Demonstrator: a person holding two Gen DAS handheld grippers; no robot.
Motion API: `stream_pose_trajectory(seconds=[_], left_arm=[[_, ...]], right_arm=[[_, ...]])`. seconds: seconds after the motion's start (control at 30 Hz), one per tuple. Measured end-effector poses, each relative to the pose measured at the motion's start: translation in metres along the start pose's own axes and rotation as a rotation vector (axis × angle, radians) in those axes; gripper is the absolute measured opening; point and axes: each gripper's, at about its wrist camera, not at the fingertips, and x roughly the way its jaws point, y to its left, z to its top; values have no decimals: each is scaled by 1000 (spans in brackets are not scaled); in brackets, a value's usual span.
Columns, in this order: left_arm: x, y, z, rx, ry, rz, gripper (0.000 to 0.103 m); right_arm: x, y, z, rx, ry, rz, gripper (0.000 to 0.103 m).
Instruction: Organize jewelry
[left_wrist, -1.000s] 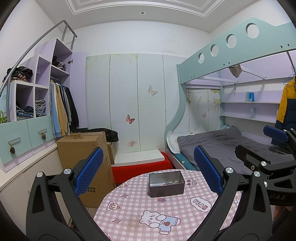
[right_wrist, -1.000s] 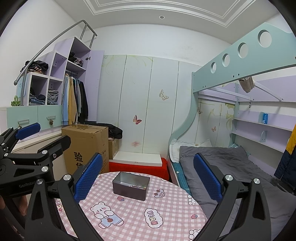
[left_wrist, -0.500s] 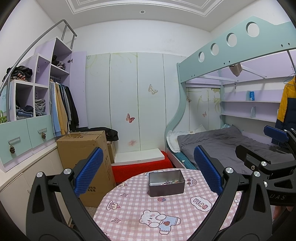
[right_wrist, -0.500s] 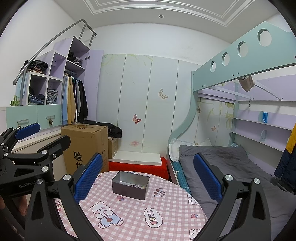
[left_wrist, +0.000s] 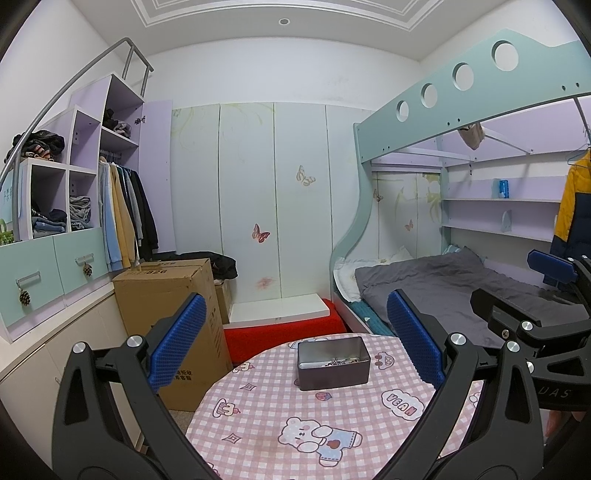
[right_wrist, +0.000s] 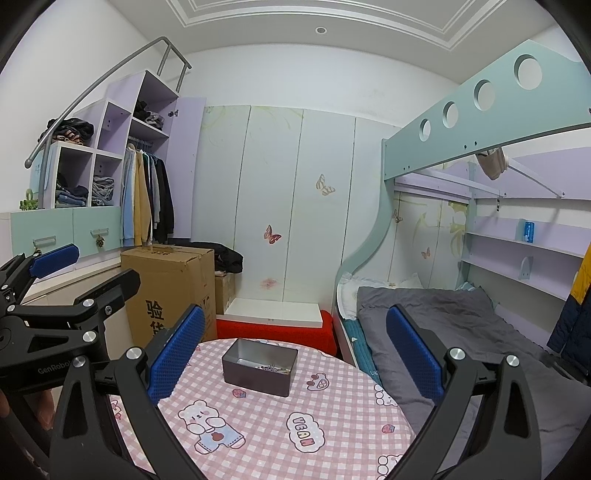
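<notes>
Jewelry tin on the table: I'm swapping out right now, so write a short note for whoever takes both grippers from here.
Left gripper: open, empty, held above the table's near edge.
Right gripper: open, empty, level with the left.
Tin: lidless, upright on the checked tablecloth, ahead of both grippers. Small jewelry lies tangled in one end.
Done: nothing visibly sorted.
Left: reach in, lift pieces out, arrange them.

Both wrist views look level across the worktop (left_wrist: 332, 424) toward the wardrobe wall, tin (left_wrist: 333, 363) central; left view from its left, right view (right_wrist: 259, 366) from its right.
</notes>
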Motion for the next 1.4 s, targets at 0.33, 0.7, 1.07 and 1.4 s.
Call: stream_pose_trajectory(seconds=[0.33, 0.7, 1.07, 1.4], left_arm=[[0, 3, -2, 2, 1, 0, 96], [0, 3, -2, 3, 1, 1, 96], [-1, 8, -4, 7, 8, 5, 96], [8, 12, -7, 5, 32, 0, 96]], right_arm=[[0, -1, 0, 0, 1, 0, 95], [1, -1, 1, -1, 2, 1, 95], [4, -3, -6, 0, 11, -1, 95], [10, -3, -12, 2, 33, -2, 95]])
